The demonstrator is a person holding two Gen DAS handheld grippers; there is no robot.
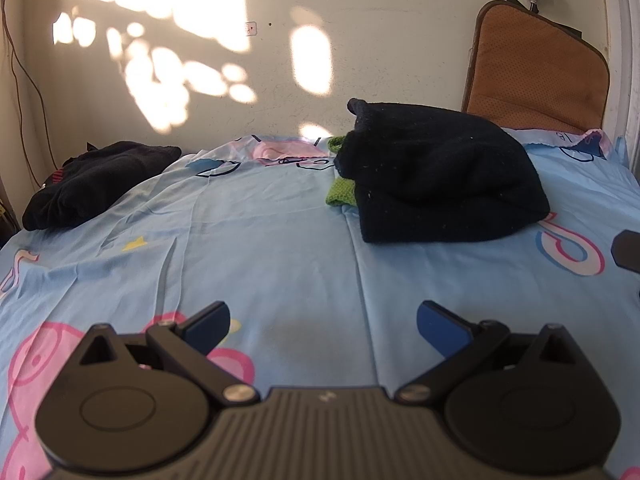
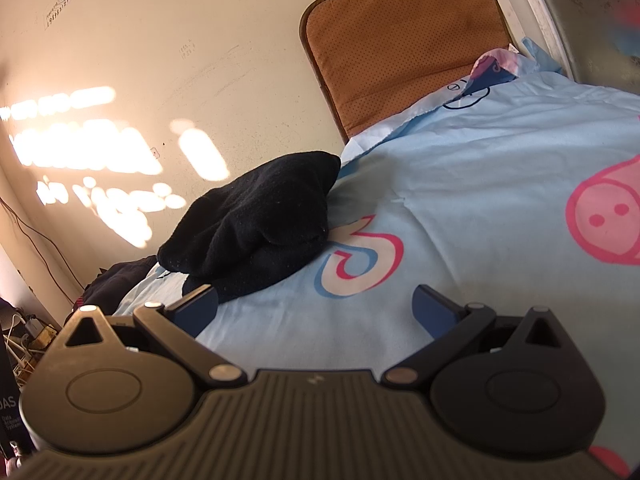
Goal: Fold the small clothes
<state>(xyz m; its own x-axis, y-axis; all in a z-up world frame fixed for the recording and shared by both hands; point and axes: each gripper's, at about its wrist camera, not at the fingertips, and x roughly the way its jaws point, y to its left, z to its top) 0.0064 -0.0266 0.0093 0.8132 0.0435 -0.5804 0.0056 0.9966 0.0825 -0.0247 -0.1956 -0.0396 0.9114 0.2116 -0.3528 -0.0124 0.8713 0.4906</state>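
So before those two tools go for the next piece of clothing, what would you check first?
1. Left tool open and empty: ok.
2. Right tool open and empty: ok.
3. Bare sheet in front for folding: ok, though wrinkled.
4. Folded black pile sits out of the way, green cloth under it: ok.
5. Loose dark garment at the far left edge, nothing on top of it: ok.
6. Whether that garment is one piece or several: cannot tell.

L gripper [image 1: 322, 330] & R gripper [image 2: 314, 312]: jaws wide, empty.
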